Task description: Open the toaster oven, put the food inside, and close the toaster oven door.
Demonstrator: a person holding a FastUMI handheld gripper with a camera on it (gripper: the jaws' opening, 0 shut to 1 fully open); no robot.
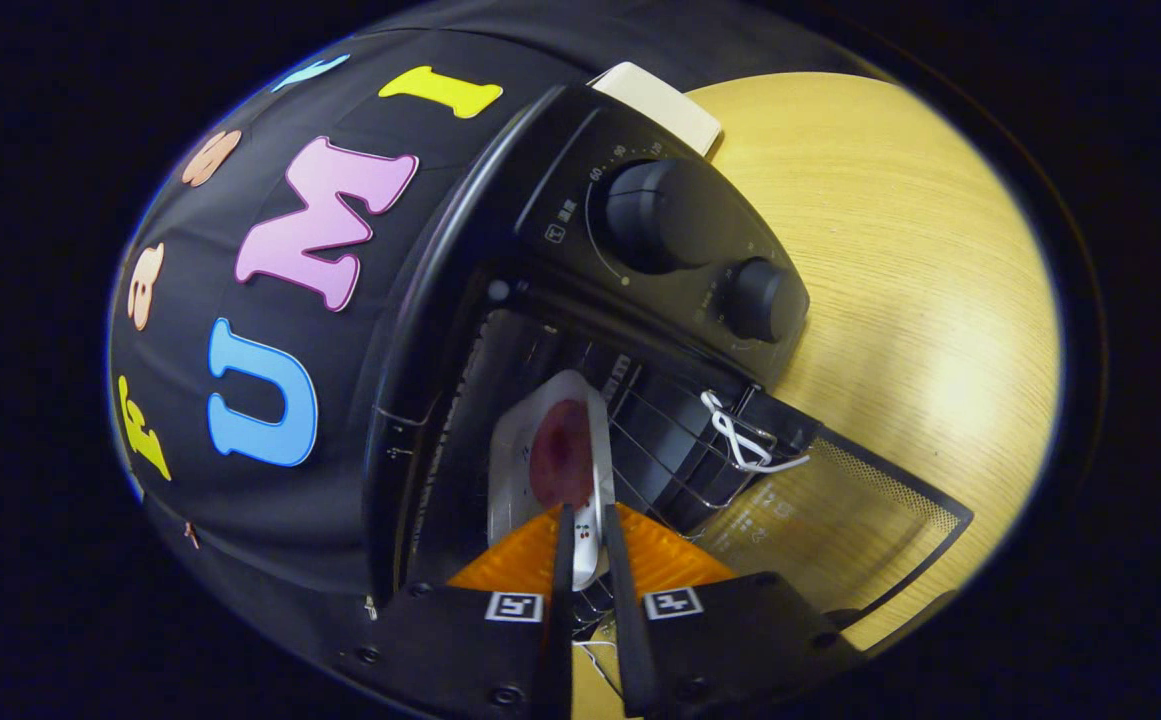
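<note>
Toaster oven (560, 300): stands on the table (900, 300), its back toward the booth's wall.
Door (840, 520): swung fully open, lying out in front of the oven's mouth over the table.
Knobs: two on the oven's control panel beside the cavity, the larger knob (665, 215) next to the smaller knob (762, 300).
Wire rack (680, 440): inside the cavity, reaching to the mouth.
Cord (745, 440): looped on the rack's front edge, near the door hinge.
Plate (540, 450): inside the cavity on the rack, its near rim between the gripper's fingers.
Food (562, 455): on the plate, just ahead of the fingertips.
Gripper (585, 525): at the oven's mouth, fingers closed against the plate's rim.
Box (660, 100): behind the oven, on the table.
</note>
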